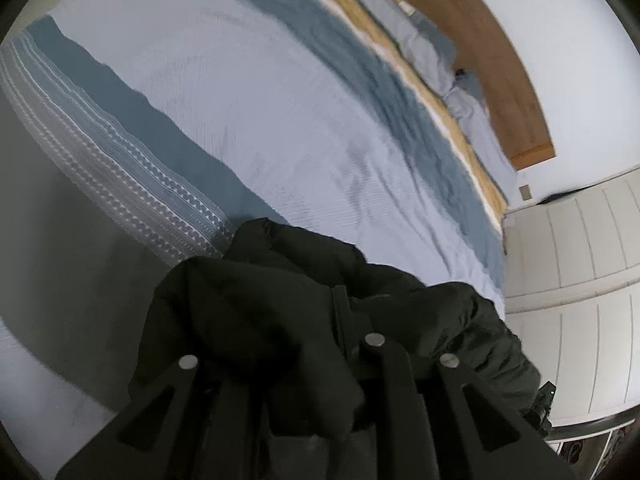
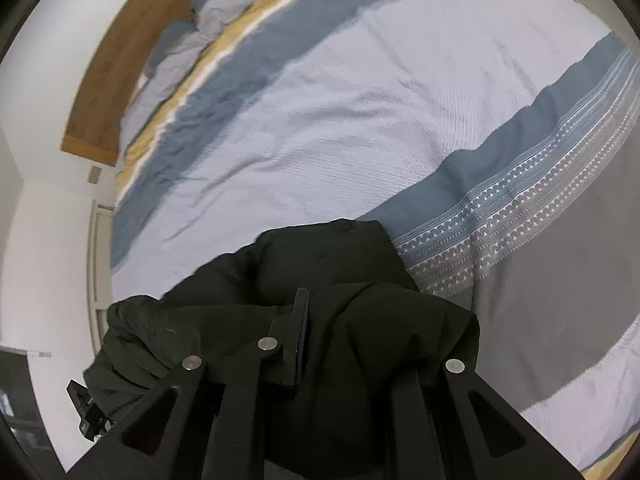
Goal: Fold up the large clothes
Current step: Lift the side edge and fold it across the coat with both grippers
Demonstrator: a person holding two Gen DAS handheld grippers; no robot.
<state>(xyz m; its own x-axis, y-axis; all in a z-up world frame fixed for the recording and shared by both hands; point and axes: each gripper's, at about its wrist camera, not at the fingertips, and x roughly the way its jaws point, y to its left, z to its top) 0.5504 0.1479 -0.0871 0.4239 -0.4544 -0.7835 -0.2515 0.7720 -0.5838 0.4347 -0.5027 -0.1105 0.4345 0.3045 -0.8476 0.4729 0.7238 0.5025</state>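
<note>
A large black garment hangs bunched over my left gripper, which is shut on its fabric; only one finger shows, the other is buried in cloth. In the right wrist view the same black garment drapes over my right gripper, shut on it, with one finger showing. Both grippers hold the garment above the foot end of a bed. The other gripper shows at the frame edge in each view, in the left wrist view and in the right wrist view.
The bed's bedspread has pale blue, dark blue, grey and patterned bands. Pillows lie by a wooden headboard. White panelled wardrobe doors stand beside the bed. White walls surround it.
</note>
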